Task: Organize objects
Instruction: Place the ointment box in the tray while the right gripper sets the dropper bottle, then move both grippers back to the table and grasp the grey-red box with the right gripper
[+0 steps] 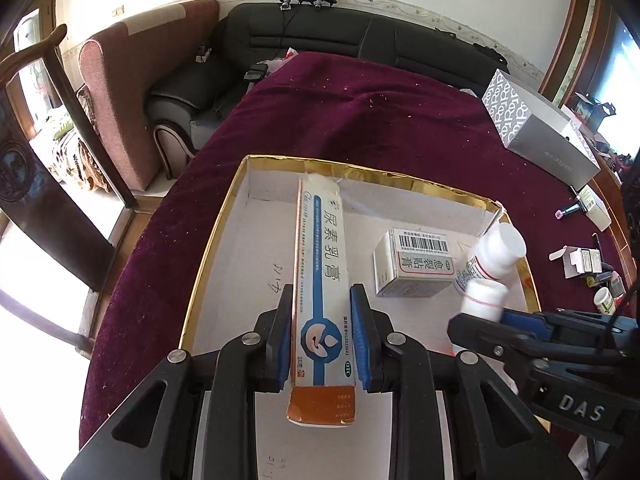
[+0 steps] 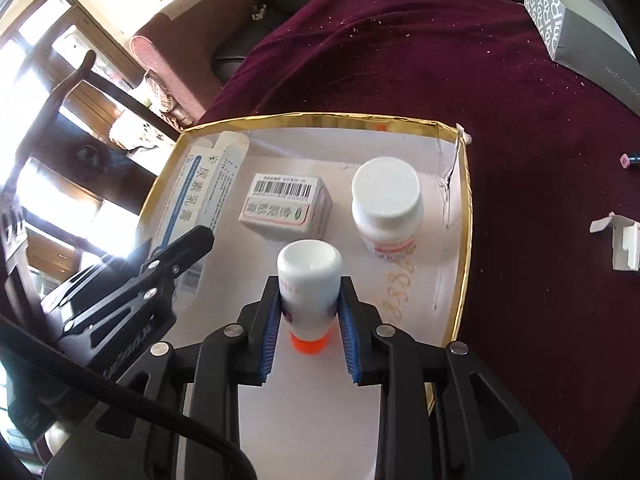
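A shallow gold-rimmed white tray (image 1: 224,216) (image 2: 466,200) lies on the maroon cloth. My left gripper (image 1: 322,300) is shut on a long white-and-blue ointment box (image 1: 320,276), held over the tray's left part; the box also shows in the right wrist view (image 2: 200,192). My right gripper (image 2: 310,292) is shut on a small white bottle with an orange cap (image 2: 308,280), upside down over the tray; it also shows in the left wrist view (image 1: 484,300). A small white medicine box (image 1: 416,264) (image 2: 286,208) and a white-capped bottle (image 1: 496,252) (image 2: 386,208) rest in the tray.
A grey patterned carton (image 1: 536,128) (image 2: 580,20) lies on the cloth at the far right. Small open boxes (image 1: 580,260) (image 2: 624,244), a small jar (image 1: 604,300) and a pink-tipped item (image 1: 560,213) lie right of the tray. A black sofa (image 1: 320,36) and an armchair (image 1: 132,92) stand behind.
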`<state>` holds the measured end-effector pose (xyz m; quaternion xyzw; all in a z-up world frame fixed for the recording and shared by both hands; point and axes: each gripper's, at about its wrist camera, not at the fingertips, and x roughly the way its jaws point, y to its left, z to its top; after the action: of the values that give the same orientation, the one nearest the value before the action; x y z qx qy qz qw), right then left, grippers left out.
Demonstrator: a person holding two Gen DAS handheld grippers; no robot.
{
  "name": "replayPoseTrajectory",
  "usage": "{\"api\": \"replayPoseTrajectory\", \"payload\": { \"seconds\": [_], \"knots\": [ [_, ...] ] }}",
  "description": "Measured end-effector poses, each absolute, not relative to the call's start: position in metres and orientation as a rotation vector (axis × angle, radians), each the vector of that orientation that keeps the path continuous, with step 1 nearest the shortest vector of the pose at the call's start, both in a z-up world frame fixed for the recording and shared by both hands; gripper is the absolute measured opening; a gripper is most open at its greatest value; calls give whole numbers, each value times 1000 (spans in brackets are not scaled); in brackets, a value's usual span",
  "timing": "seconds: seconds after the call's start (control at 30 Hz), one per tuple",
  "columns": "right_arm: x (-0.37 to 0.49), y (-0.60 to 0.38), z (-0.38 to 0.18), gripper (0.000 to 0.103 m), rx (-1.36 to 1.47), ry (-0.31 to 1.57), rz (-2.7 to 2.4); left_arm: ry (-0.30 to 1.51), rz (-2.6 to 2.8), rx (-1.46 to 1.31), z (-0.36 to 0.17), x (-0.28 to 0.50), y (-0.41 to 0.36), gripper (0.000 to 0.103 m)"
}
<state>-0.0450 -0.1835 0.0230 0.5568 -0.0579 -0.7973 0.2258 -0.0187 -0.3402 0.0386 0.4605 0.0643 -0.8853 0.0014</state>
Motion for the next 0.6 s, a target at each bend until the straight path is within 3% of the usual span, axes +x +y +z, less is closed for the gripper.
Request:
{"api": "replayPoseTrajectory", "payload": {
  "seconds": [0.2, 0.33, 0.5, 0.57, 0.6],
  "knots": [
    [-61, -184, 18, 26, 1559, -148, -2164, 261, -2779, 1456, 39, -21, -347, 25],
    [-63, -179, 23, 32, 1540, -193, -2163, 430, -2778, 1486, 45, -18, -357, 30],
    [-41, -150, 57, 33, 1427, -238, -2198, 407, -2825, 1403, 70, 0, -357, 30],
    [-26, -121, 78, 39, 1348, -237, -2256, 400, -2876, 1362, 86, 12, -350, 36],
    [-17, -102, 90, 51, 1301, -233, -2309, 412, -2915, 1341, 95, 22, -343, 39]
  ]
}}
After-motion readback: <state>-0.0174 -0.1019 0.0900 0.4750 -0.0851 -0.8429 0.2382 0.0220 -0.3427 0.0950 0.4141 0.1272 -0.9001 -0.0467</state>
